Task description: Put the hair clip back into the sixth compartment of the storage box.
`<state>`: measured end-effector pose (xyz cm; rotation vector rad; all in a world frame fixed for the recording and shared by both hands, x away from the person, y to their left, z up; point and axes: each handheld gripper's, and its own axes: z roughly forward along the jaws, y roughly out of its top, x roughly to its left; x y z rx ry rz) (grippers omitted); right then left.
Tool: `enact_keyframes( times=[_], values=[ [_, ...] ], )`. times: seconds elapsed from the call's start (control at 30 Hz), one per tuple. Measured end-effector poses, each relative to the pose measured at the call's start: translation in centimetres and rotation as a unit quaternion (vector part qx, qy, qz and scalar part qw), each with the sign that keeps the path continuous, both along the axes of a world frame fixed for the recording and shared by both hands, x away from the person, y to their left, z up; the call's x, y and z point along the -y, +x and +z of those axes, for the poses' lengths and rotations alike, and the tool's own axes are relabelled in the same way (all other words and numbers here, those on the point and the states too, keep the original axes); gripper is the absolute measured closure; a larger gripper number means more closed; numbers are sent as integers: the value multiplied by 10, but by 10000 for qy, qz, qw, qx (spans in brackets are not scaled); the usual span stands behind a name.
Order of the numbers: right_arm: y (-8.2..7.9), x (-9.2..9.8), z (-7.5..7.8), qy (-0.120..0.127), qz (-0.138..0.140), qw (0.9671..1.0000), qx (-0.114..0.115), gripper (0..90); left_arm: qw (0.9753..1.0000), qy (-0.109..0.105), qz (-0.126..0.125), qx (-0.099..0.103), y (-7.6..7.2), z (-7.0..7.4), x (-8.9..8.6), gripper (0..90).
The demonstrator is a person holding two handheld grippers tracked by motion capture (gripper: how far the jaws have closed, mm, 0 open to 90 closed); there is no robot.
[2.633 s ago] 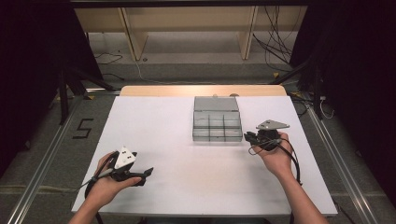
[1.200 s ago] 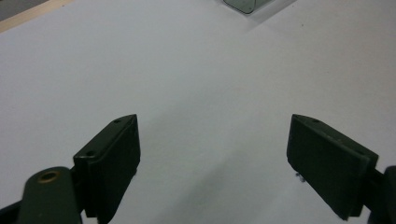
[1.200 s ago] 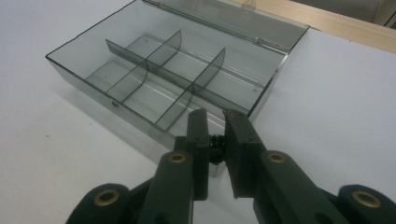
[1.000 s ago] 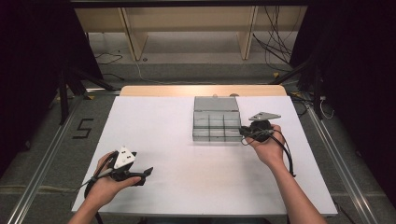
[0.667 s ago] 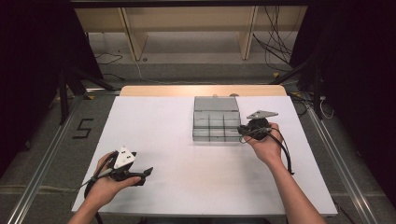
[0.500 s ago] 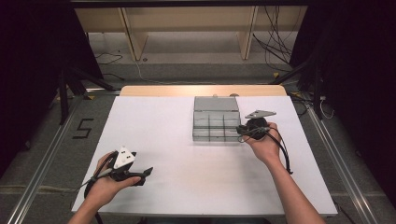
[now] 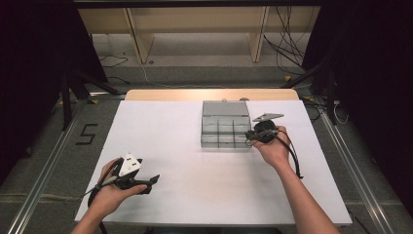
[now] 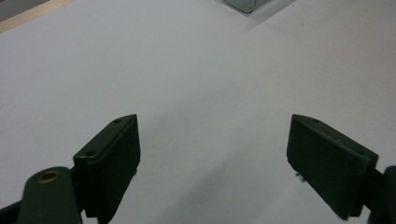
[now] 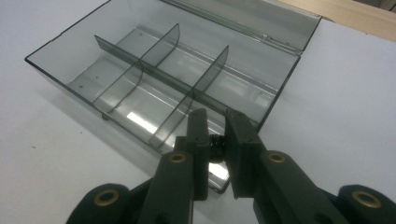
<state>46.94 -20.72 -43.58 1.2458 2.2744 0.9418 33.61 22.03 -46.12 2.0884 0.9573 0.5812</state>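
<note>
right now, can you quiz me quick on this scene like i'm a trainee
1. True or false: the right gripper is shut on a small dark part over the clear box.
2. The left gripper has its fingers: A) shut on a part, B) open above the bare white table, C) inside the box.
3. Fill in: the dividers split the box into ___ compartments.

Key: 1 true; 2 B; 3 six.
</note>
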Motion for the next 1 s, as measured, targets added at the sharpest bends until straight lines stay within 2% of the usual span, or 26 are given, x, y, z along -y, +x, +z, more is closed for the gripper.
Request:
enact_keyframes(
  times=[0.57,1.0],
  values=[
    [10,-7,-7,-151,-24,9995,-279,811,10000,14,-14,17,0,1,0,170],
    [16,-9,-10,-267,-70,9988,-409,810,10000,20,-22,14,0,1,0,170]
  ],
)
